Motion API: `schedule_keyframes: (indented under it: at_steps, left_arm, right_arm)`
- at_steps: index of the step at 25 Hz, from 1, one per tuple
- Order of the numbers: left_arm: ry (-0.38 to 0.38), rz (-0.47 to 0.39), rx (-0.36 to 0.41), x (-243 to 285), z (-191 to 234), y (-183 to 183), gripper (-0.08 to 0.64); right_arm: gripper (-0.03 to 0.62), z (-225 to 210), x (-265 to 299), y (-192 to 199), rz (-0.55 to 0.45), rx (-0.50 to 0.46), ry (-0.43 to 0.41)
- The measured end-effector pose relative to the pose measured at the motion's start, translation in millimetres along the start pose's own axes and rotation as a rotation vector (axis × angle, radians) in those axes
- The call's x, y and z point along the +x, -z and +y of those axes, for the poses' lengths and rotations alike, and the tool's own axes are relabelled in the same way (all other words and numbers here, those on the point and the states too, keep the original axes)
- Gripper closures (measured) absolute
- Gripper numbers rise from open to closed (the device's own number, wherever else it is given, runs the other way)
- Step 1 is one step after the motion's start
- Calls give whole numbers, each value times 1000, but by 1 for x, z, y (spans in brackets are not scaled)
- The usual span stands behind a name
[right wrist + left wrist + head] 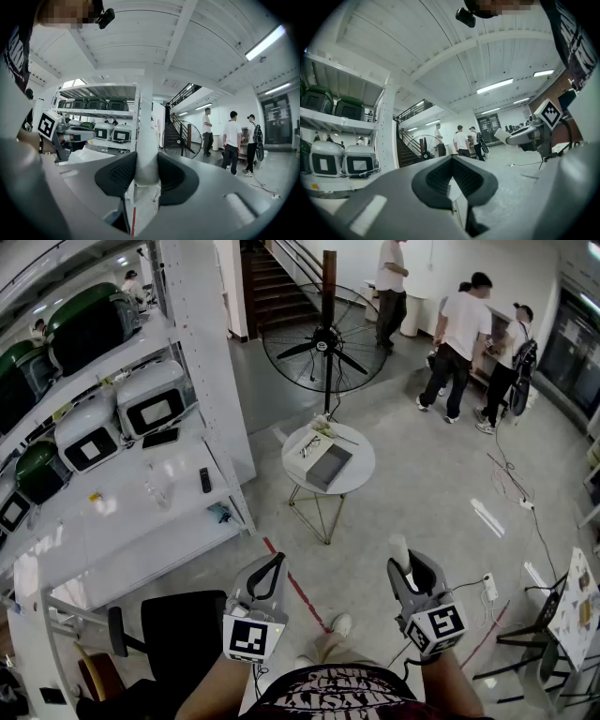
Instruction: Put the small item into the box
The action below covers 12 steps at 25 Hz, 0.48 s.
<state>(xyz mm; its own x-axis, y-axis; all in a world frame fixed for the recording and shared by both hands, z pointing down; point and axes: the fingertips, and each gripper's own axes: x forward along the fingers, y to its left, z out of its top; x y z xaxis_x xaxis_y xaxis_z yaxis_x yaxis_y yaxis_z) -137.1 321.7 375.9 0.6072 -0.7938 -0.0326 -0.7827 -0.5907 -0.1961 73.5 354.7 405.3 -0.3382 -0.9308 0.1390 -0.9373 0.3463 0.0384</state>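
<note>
Concrete floor is stretching around a round white table (pixel 363 461) at 12 o'clock, which is carrying a flat grey box (pixel 330 466) — its inside is hard to make out. Right gripper (pixel 406 567) is clamping a smooth white cylinder (pixel 400 548), its lower end hiding between ribbed black pads (pixel 117 176). Left gripper (pixel 275 562) is holding nothing — jaws pressing together.

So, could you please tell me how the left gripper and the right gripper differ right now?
The left gripper has its fingers meeting tip to tip around nothing; the right gripper is shut on a small white item. The right gripper's fingers are held apart by that item; the left gripper's touch. Both are grey with marker cubes.
</note>
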Motion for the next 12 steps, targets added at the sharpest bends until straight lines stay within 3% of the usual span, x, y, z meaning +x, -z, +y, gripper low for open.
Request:
schedule_keyframes:
  at_steps: [6, 12]
  left_arm:
    - [3, -32, 24, 20, 2, -5, 560]
    - [4, -4, -46, 48, 17, 5, 560]
  right_arm:
    - [431, -6, 17, -4, -20, -17, -22]
    - [431, -19, 50, -3, -17, -9, -35]
